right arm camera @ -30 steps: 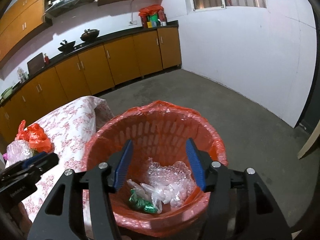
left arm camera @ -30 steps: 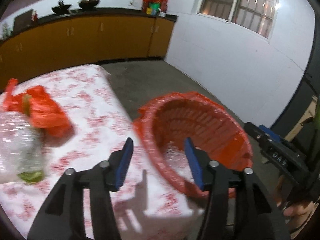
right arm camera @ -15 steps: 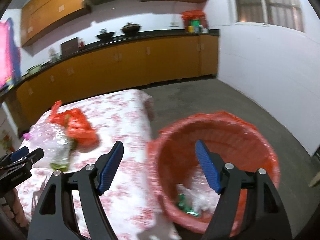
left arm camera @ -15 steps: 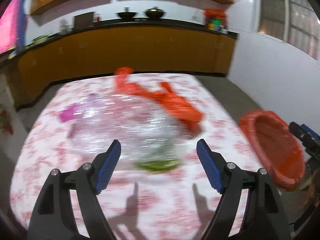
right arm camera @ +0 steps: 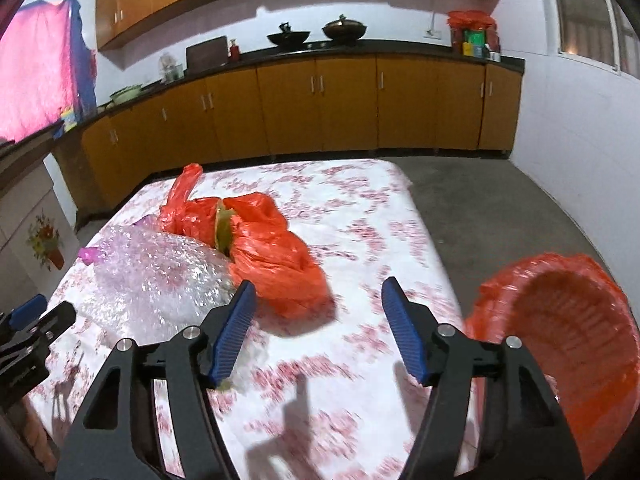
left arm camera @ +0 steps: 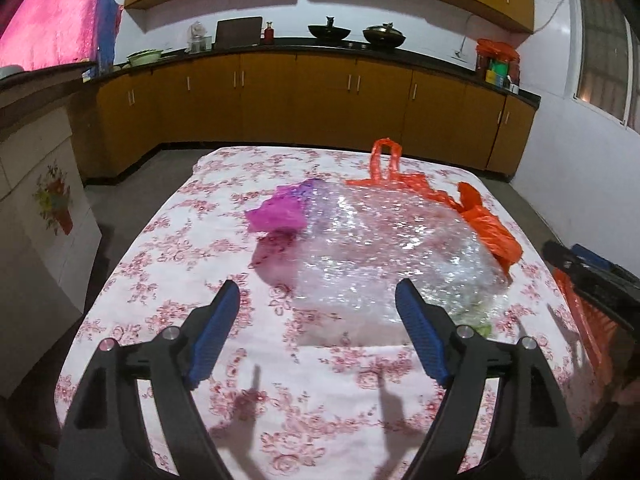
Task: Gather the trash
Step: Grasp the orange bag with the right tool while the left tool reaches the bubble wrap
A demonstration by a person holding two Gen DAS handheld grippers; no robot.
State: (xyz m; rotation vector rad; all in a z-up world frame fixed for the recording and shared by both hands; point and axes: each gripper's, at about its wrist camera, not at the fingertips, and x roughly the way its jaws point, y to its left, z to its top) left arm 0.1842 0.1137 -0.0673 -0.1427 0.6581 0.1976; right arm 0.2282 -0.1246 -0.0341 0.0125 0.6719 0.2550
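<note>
1. I am holding the left gripper (left arm camera: 316, 334) over the near part of the counter (left arm camera: 168, 240), which is wearing a white cloth with a red flower print. Its jaws are standing wide apart with nothing between them, having just been opening.
2. I am seeing a big crumpled sheet of bubble wrap (left arm camera: 392, 252) lying on the cloth just beyond the left gripper's blue pads (left arm camera: 218, 330), not touching them.
3. A magenta scrap of plastic (left arm camera: 278, 214) is lying against the far left edge of the bubble wrap.
4. An orange plastic bag (right arm camera: 264, 248) is lying against the bubble wrap's right side, with something yellow-green showing in its folds.
5. I am holding the right gripper (right arm camera: 316, 326) above the cloth, near the orange plastic bag. Its jaws are parted and gripping nothing, having just been closing a little.
6. An orange-lined trash basket (right arm camera: 560, 328) is standing off the counter's right edge; from here I cannot tell what it is holding.
</note>
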